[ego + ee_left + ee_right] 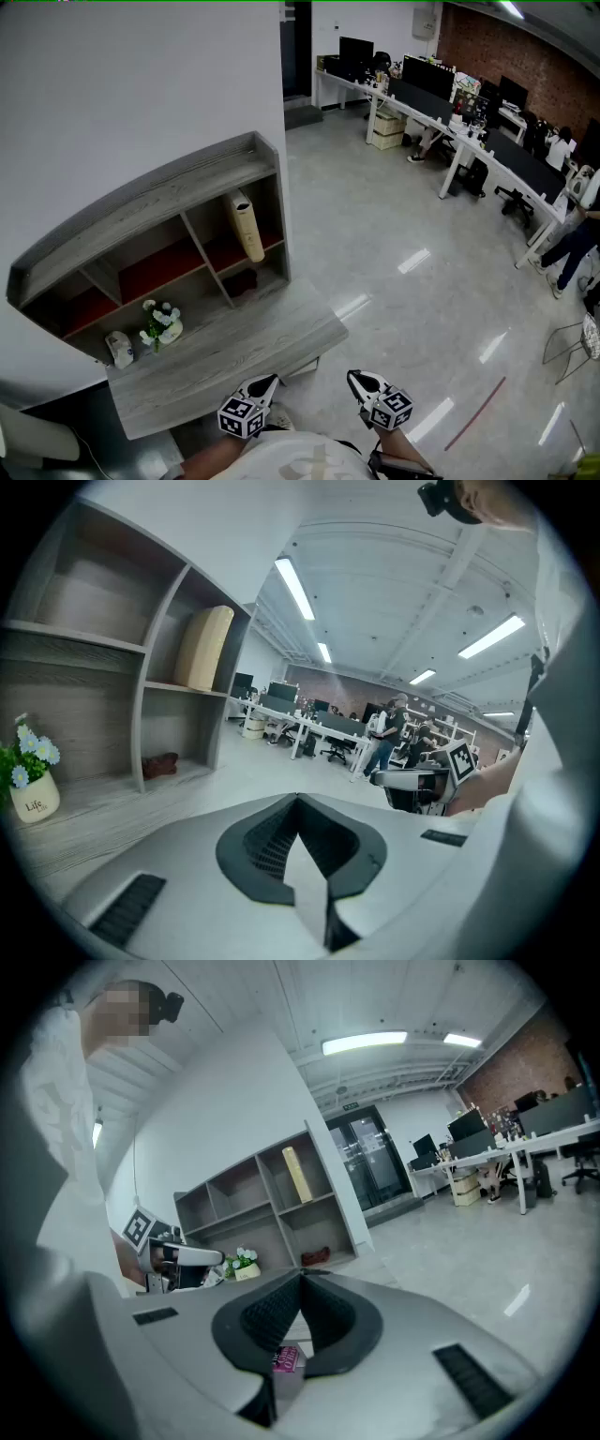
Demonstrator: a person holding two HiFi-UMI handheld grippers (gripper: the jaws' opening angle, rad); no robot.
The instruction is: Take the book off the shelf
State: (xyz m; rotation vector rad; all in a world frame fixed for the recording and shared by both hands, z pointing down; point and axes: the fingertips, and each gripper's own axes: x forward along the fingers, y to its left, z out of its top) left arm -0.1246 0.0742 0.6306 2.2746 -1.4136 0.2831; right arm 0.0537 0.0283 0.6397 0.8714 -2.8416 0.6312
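A cream book (246, 225) stands leaning in the upper right compartment of the grey wooden shelf unit (150, 202). It also shows in the left gripper view as the book (204, 649) and in the right gripper view as the book (297, 1174). My left gripper (269, 381) and right gripper (355, 377) are low near my body, in front of the shelf's table top and far from the book. The left gripper (298, 799) is shut and empty. On the right gripper (302, 1276) the jaws meet at the tips with nothing held.
A small pot of white flowers (161, 323) and a white object (119, 349) sit on the wooden table top (244, 352). A dark item (240, 281) lies in the lower right compartment. Office desks (450, 112) and people stand far right across the floor.
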